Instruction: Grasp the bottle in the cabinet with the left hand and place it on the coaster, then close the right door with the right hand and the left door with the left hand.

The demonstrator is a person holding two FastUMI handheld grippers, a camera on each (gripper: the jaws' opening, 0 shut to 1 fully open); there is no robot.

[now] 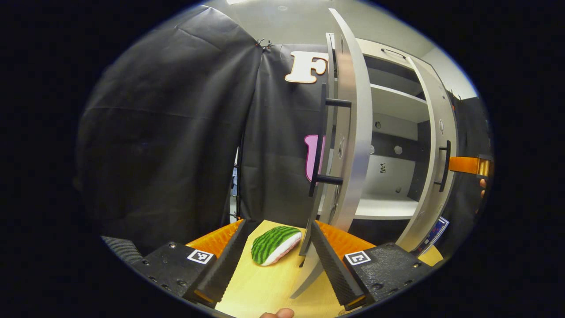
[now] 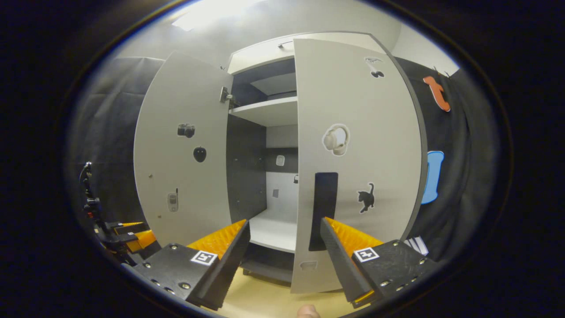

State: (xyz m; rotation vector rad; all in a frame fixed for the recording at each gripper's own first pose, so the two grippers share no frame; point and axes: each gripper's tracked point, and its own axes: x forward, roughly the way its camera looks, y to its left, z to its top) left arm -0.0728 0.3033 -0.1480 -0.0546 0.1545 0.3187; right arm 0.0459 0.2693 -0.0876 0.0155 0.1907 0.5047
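Observation:
The white cabinet (image 1: 388,203) stands on a wooden table (image 1: 265,287). Its left door (image 1: 353,132) is swung wide and faces me edge-on, its black bar handle (image 1: 320,141) just beyond my right finger. My left gripper (image 1: 278,223) is open, with a green-striped, white and pink watermelon-slice piece (image 1: 276,245) lying flat between its fingers; nothing stands on it. In the right gripper view the right door (image 2: 362,145) is partly swung in. My right gripper (image 2: 285,221) is open, one finger just below that door's black handle (image 2: 324,207). The shelves I can see are bare.
The left door (image 2: 185,154) shows its stickered inner face in the right gripper view, with the left gripper (image 2: 128,234) low beside it. The right gripper (image 1: 470,165) pokes out past the right door (image 1: 435,154). Black cloth walls surround the cabinet.

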